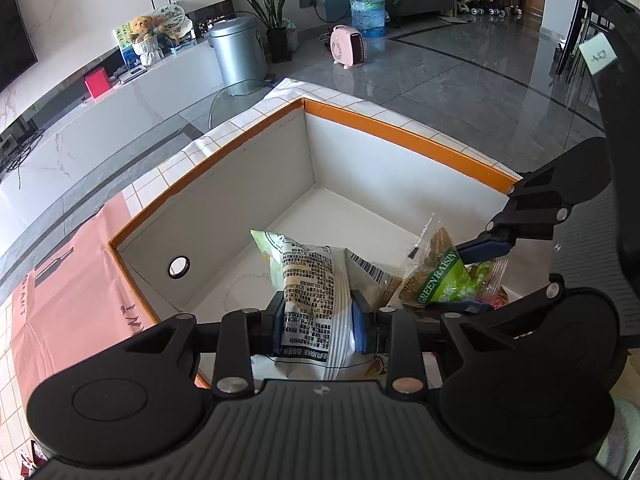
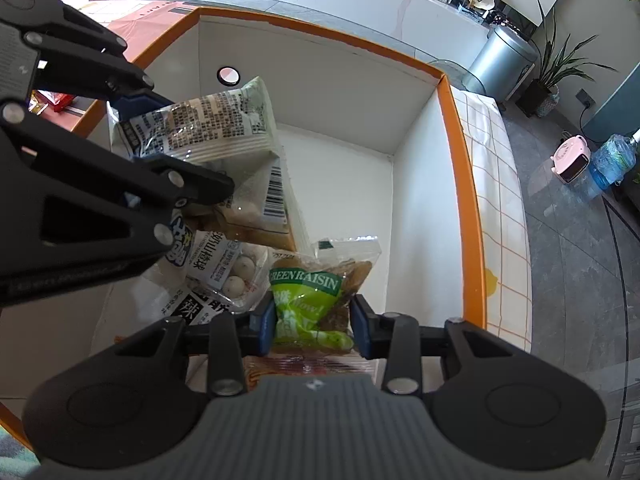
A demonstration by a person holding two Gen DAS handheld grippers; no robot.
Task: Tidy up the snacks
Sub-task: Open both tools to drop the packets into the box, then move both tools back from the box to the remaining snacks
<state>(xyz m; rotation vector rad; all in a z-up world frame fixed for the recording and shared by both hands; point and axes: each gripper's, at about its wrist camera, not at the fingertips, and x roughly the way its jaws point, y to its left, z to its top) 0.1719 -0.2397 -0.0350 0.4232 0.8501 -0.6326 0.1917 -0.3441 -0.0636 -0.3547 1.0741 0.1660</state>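
A large rectangular box (image 1: 248, 184) of smooth white card with a bright orange rim fills the middle of both views. It sits on a cloth (image 1: 360, 106) printed with a thin orange grid on white. A round metal-ringed hole (image 1: 179, 267) pierces 1 wall, at 9 o'clock in the left wrist view.

Inside the box, toward 6 o'clock, lies a loose pile of crinkled plastic snack packets (image 2: 224, 272), some clear with round pale balls showing, 1 bearing a barcode.

The left gripper (image 1: 318, 326), matte black with blue pads, is clamped on a glossy white pouch (image 1: 310, 292) with pale green at its top and dense black print on its back. The pouch stands upright between the pads, over the box's near end at 6 o'clock. In the right wrist view the same pouch (image 2: 200, 128) appears at 10 o'clock, held above the pile.

The right gripper (image 2: 314, 328), also black with blue pads, is closed on a clear packet with a green label reading GREEN RAISIN (image 2: 310, 300), brown pieces visible through the film. It sits at 6 o'clock in the right wrist view, just above the pile. In the left wrist view this packet (image 1: 440, 276) shows at 4 o'clock, beside the white pouch.
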